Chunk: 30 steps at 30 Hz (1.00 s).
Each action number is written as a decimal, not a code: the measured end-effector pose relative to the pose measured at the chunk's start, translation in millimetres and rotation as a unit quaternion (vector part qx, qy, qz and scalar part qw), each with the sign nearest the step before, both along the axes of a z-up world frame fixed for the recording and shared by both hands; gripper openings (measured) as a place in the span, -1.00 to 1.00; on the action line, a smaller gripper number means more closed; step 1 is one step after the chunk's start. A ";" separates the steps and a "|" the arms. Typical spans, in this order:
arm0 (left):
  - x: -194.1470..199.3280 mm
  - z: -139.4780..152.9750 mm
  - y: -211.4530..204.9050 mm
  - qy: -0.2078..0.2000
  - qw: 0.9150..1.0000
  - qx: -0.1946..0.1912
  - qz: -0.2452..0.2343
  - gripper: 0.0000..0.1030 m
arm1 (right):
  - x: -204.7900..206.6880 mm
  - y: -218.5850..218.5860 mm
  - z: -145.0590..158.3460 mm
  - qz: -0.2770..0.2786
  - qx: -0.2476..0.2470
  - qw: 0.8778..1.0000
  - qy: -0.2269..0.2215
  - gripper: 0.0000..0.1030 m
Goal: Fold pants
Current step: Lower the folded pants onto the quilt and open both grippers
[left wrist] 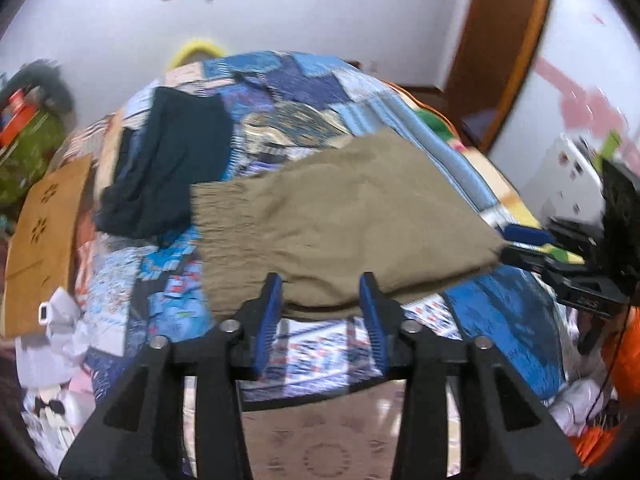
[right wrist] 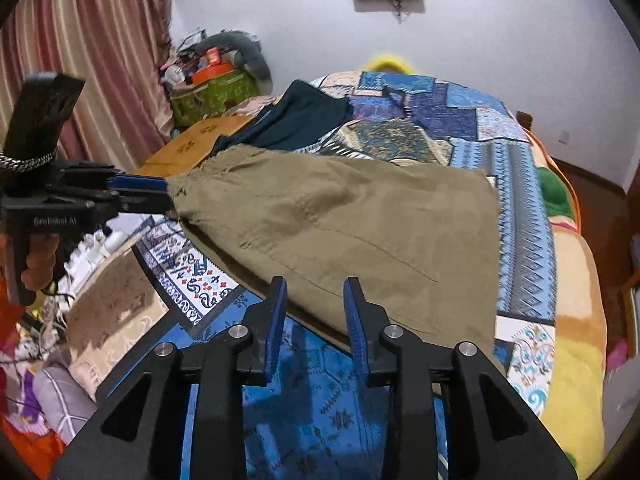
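Khaki pants [left wrist: 344, 216] lie folded on the patchwork bedspread and are lifted at their near edge. In the left wrist view my left gripper [left wrist: 322, 300] has its blue fingers apart around the cloth's near edge. The right wrist view shows the same gripper [right wrist: 168, 196] from the side, its fingertips pinched on the gathered waistband corner of the pants [right wrist: 352, 224]. My right gripper [right wrist: 316, 304] has its fingers apart around the near hem. In the left wrist view it [left wrist: 504, 250] touches the cloth's right corner.
A dark navy garment [left wrist: 172, 160] lies on the bed behind the pants, also in the right wrist view [right wrist: 296, 120]. A wooden board [left wrist: 44, 232] leans at the bed's left side. Clutter lies on the floor to the left [right wrist: 52, 320]. A green and orange blanket [right wrist: 560, 200] lies on the right.
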<state>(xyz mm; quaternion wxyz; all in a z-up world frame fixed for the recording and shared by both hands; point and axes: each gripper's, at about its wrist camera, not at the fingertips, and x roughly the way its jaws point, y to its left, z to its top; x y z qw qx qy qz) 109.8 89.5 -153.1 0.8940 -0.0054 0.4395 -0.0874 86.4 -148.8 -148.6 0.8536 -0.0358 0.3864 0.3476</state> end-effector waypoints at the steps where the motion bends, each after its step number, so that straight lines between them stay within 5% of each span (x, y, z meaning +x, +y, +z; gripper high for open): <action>1: 1.5 1.2 7.2 -0.002 1.000 -0.002 0.013 0.05 | 0.7 -2.7 1.8 -0.007 0.003 1.000 0.000 -0.36; 4: 11.1 1.9 32.0 0.007 0.998 -0.026 0.054 0.33 | 5.6 -12.1 8.4 -0.030 0.013 0.999 -0.004 -0.23; 9: 26.8 -12.9 57.0 0.047 0.992 -0.073 0.087 0.36 | 17.7 -22.0 11.6 -0.061 0.026 0.998 -0.001 -0.14; 15: 34.2 -34.0 46.5 0.065 0.992 -0.081 0.073 0.35 | 28.3 -17.1 -0.6 -0.068 0.034 0.997 0.023 -0.14; 24: 28.9 -26.9 34.9 0.037 0.998 -0.007 0.058 -0.76 | 32.4 8.9 -26.3 -0.041 0.014 0.998 0.053 -0.14; 30: 27.2 -19.2 52.4 0.041 0.996 -0.026 0.074 -0.81 | 32.4 14.0 -34.4 -0.032 0.007 0.997 0.064 -0.14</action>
